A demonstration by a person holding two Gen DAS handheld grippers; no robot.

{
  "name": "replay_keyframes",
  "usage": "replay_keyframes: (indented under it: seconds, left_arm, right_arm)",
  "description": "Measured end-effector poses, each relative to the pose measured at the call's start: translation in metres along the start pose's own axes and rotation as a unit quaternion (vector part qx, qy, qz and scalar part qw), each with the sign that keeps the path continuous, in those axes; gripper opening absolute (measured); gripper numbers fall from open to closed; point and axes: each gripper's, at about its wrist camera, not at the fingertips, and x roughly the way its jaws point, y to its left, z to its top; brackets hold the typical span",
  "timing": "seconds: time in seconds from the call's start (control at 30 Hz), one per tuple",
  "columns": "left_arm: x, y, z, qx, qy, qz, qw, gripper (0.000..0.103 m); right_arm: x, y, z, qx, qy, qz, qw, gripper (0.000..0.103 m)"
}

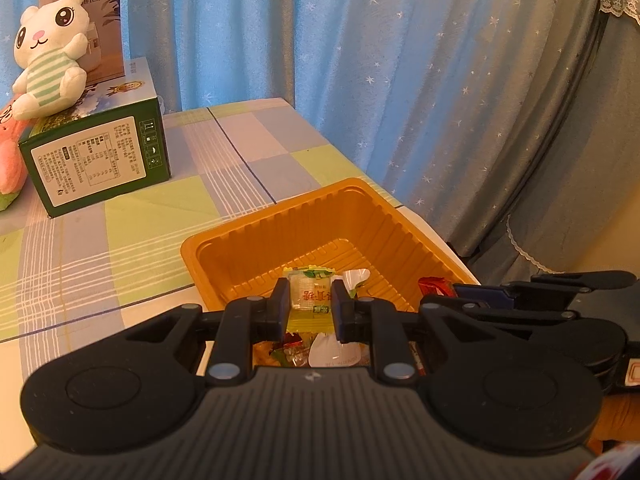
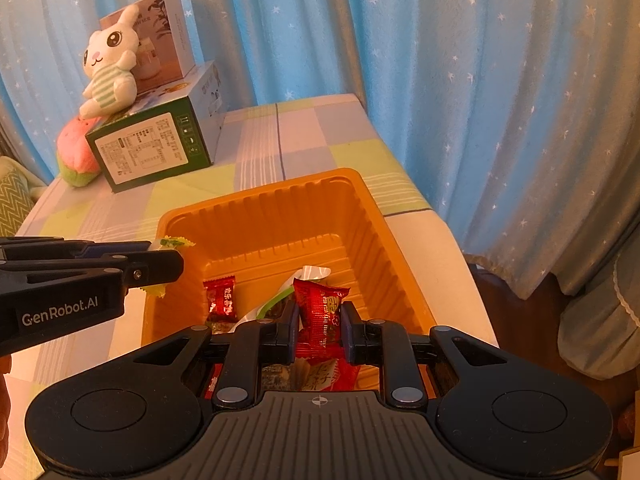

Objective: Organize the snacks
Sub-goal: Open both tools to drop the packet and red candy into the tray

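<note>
- Already, a yellow-green jelly packet (image 1: 310,294) sat pinched in the left gripper (image 1: 310,306) over the ribbed orange plastic tray (image 1: 256,240).
- Right gripper (image 2: 320,320) clamped a crinkly red snack packet (image 2: 320,312) above that tray.
- Tray rested on a pastel checked tablecloth (image 1: 120,232); starred blue curtains (image 1: 360,60) hung behind.

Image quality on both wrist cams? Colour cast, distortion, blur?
Left wrist: warm orange cast, curtain lines bowed by fisheye, green-yellow packet in left gripper sharp. Right wrist: same cast, dark vignette corners, red packet in right gripper legible, tray unblurred.
</note>
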Motion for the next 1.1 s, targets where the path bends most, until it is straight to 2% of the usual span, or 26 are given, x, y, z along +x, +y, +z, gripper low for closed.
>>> replay_keyframes:
  seconds: [0.13, 0.17, 0.2, 0.23, 0.6, 1.1]
  left_arm:
    - [0.007, -0.001, 0.002, 0.005, 0.008, 0.0, 1.0, 0.022]
    - [0.008, 0.0, 0.001, 0.003, 0.008, 0.0, 1.0, 0.026]
    - [0.008, 0.001, 0.001, -0.001, 0.007, 0.0, 1.0, 0.036]
    - [0.007, 0.003, 0.0, -0.005, 0.005, -0.001, 1.0, 0.039]
    - [-0.005, 0.019, -0.014, -0.013, 0.006, 0.012, 0.9998, 0.039]
    - [-0.024, 0.018, -0.014, -0.006, -0.011, 0.016, 0.9998, 0.04]
  right_arm:
    - [0.002, -0.001, 0.001, 0.002, 0.001, 0.0, 1.0, 0.022]
    - [0.002, -0.002, 0.0, 0.003, 0.001, 0.001, 1.0, 0.022]
    - [0.002, -0.002, 0.0, 0.004, 0.001, 0.001, 1.0, 0.022]
    - [0.001, -0.002, 0.0, 0.004, 0.001, 0.001, 1.0, 0.022]
    - [-0.001, 0.0, 0.001, 0.007, 0.0, 0.006, 1.0, 0.022]
    - [-0.008, 0.01, 0.013, -0.003, -0.024, 0.017, 1.0, 0.022]
